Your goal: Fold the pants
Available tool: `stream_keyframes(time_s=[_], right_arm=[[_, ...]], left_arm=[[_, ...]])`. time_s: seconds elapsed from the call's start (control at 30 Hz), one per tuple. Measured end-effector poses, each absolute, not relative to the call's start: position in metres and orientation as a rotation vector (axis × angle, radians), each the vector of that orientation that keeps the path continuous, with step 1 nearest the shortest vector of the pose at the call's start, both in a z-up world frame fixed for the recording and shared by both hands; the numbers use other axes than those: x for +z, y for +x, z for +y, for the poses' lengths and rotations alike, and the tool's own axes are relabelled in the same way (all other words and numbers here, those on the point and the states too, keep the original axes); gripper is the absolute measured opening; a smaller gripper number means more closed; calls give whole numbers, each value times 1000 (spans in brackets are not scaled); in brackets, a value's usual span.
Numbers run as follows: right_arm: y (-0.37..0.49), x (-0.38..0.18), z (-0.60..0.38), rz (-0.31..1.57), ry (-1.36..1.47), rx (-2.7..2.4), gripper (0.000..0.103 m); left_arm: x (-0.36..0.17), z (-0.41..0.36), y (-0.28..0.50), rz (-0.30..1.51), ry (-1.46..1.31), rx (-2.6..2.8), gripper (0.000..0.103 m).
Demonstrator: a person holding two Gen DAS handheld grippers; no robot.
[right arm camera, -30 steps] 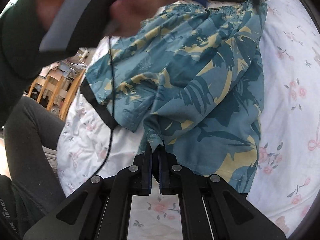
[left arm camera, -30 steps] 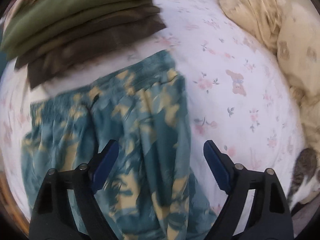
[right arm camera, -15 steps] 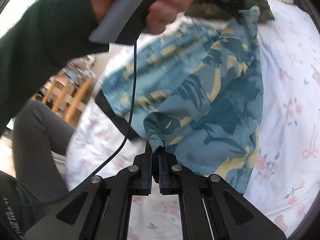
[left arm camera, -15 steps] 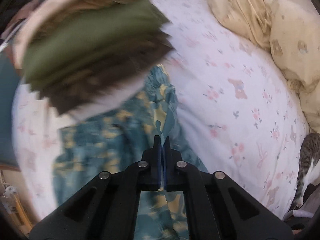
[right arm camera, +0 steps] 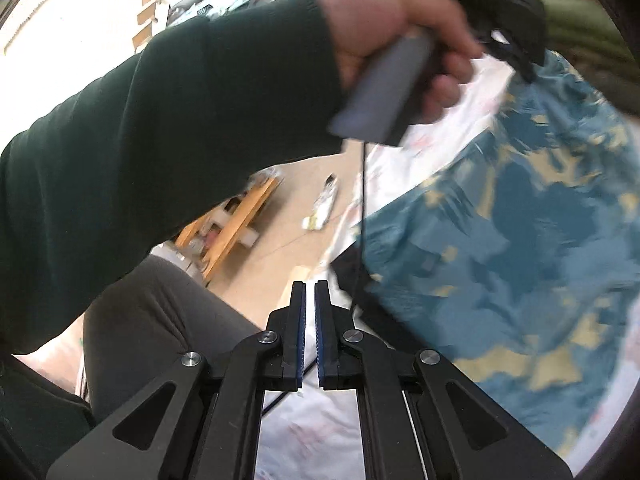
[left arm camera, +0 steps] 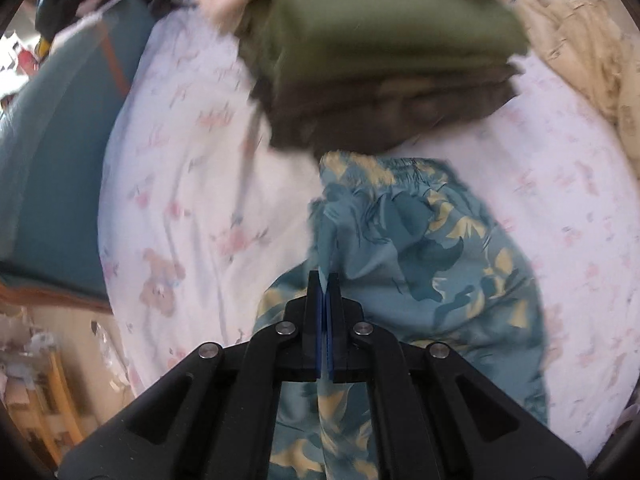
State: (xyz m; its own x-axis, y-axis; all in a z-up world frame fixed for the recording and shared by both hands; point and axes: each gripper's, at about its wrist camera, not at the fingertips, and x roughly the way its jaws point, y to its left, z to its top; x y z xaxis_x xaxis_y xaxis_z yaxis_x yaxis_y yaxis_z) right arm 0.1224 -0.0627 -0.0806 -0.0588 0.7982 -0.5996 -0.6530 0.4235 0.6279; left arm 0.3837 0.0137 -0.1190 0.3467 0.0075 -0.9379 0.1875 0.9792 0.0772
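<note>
The teal pants with a yellow leaf print (left arm camera: 424, 264) lie folded over on the white floral bedsheet (left arm camera: 192, 184). My left gripper (left arm camera: 325, 280) is shut on a fold of the pants' edge and holds it up. In the right wrist view the pants (right arm camera: 520, 240) fill the right side, and the left gripper (right arm camera: 516, 56), held by the person's hand, pinches their top corner. My right gripper (right arm camera: 310, 292) has its jaws nearly together with a thin gap and no cloth between them; it points at the floor past the bed's edge.
A stack of folded olive and brown clothes (left arm camera: 384, 56) sits just beyond the pants. Beige bedding (left arm camera: 584, 40) lies at the right, a teal headboard (left arm camera: 48, 168) at the left. The person's dark sleeve (right arm camera: 160, 120) and leg (right arm camera: 160, 320) are close to my right gripper.
My left gripper closed on the pants' edge and carried it across, folding the pants over. My right gripper let go of the hem and swung left, off the cloth.
</note>
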Motion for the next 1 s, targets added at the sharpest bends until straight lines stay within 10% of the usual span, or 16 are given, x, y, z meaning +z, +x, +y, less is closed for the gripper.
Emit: stream_keyframes(time_s=[0.27,0.3,0.37,0.8,1.0], right_arm=[[133,-95,-46,1165,170,1091,4],[135,-96,-45,1168,179,1075,4],[139,-97,-62,1171,215,995,4],[131,-101,-248,1145,427,487,33],[124,-111,-282,1119,556,415,46]], left_arm=[[-153,41,386,1216,142,-116,10],[-153,45,385,1228,125,-118,21],[-148,54,378,1247,78,-131,74],[-161,86,228,1431,-50,-243,72],[-204,49,196,1507,21,-246,37]])
